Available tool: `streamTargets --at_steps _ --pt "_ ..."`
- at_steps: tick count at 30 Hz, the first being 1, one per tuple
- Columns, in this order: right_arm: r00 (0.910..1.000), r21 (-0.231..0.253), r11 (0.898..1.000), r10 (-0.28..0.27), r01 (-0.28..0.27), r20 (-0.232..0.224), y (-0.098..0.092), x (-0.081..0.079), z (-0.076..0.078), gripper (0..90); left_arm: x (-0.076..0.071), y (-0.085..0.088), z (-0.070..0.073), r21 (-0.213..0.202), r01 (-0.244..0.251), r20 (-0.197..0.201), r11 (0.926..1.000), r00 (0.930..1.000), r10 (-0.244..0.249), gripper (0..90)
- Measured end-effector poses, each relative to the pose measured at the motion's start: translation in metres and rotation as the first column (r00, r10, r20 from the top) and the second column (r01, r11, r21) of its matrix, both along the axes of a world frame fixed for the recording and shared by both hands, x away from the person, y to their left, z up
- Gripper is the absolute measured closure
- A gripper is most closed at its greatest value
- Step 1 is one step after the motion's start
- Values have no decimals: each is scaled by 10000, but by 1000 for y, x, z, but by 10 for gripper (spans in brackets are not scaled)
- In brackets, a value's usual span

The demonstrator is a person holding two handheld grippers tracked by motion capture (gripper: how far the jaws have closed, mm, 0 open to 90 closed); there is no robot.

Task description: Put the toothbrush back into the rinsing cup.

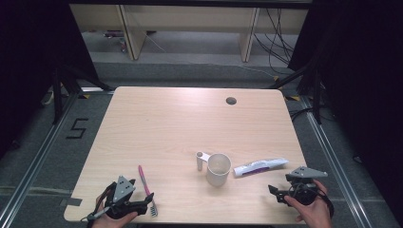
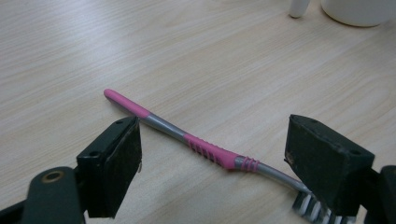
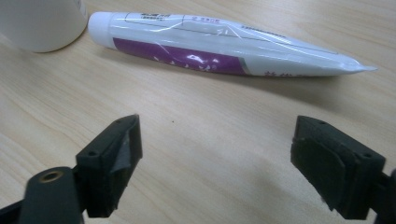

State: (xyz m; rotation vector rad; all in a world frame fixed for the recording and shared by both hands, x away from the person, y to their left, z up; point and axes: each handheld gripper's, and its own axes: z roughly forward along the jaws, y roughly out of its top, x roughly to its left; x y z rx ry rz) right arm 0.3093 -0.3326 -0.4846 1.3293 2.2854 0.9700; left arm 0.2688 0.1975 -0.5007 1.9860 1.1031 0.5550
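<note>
Tools (image 2: 212, 163) (image 3: 217, 163) both gape wide, gripping nothing; toothbrush (image 2: 205, 148) lies between left jaws.

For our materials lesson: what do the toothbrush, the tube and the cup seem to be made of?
Toothbrush: likely plastic, pink grip ribs over a grey handle, white bristles.
Tube: thin glossy plastic or laminate, creased, with a crimped flat end.
Cup: smooth, white, matte; plastic or ceramic, hard to tell.
</note>
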Motion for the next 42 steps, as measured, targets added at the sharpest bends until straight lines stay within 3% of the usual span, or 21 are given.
streamTargets --at_steps 1,5,8,12,14,17,18,19,21,24,26,27,29,30,32,34,37,39,42 --pt "9998 -19 9998 -204 204 -91 2 -1 1 159 0 0 0 -6 2 16 10000 10000 -2 182" --pt "9996 -267 9996 118 -111 267 4 2 4 155 0 0 0 -5 -6 15 10000 10000 6 182" --pt "9999 146 9998 -129 129 -23 14 1 8 172 0 0 0 2 6 22 10000 10000 -6 182" --pt "9979 114 9990 435 -441 489 27 10 12 239 0 0 0 -3 -3 21 10000 10000 3 182" --pt "9980 304 9985 441 -455 445 32 12 13 262 0 0 1 70 23 17 10000 10000 -23 182" --pt "9967 115 9981 595 -602 556 38 17 16 310 0 0 1 51 8 30 10000 10000 -8 182" --pt "9931 -62 9972 753 -751 901 38 21 15 331 0 0 1 49 3 35 10000 10000 -3 182" --pt "9951 51 9973 728 -733 665 41 21 16 356 0 0 1 49 3 35 10000 10000 -3 182" --pt "9922 -96 9961 887 -882 878 43 26 18 377 0 0 0 50 15 14 10000 10000 -15 182" --pt "9949 148 9969 760 -772 667 48 27 20 401 0 -1 0 -12 -18 29 10000 10000 18 182" --pt "9923 114 9956 921 -934 823 52 32 21 426 0 1 1 235 135 -28 9996 9999 -134 182" --pt "9923 114 9956 921 -934 823 52 32 21 426 0 0 1 39 1 27 10000 10000 -1 182" --pt "9940 226 9959 860 -877 676 54 33 21 426 0 0 1 14 -6 46 10000 10000 6 182" --pt "9907 76 9939 1094 -1104 804 55 37 20 424 0 0 1 47 -17 37 10000 10000 17 182" --pt "9929 139 9953 950 -962 718 55 36 20 424 0 0 1 59 6 25 10000 10000 -6 182" --pt "9897 59 9929 1176 -1184 818 56 38 19 424 0 0 1 19 18 52 10000 10000 -18 182" --pt "9911 -2 9941 1086 -1089 768 56 37 20 424 1 0 2 73 0 48 10000 10000 0 182" --pt "9935 202 9946 1008 -1020 522 59 34 20 410 2 0 3 67 64 78 10000 9999 -65 182" --pt "9928 105 9946 1022 -1031 620 58 34 19 397 7 0 4 -69 -37 126 10000 9999 38 186"
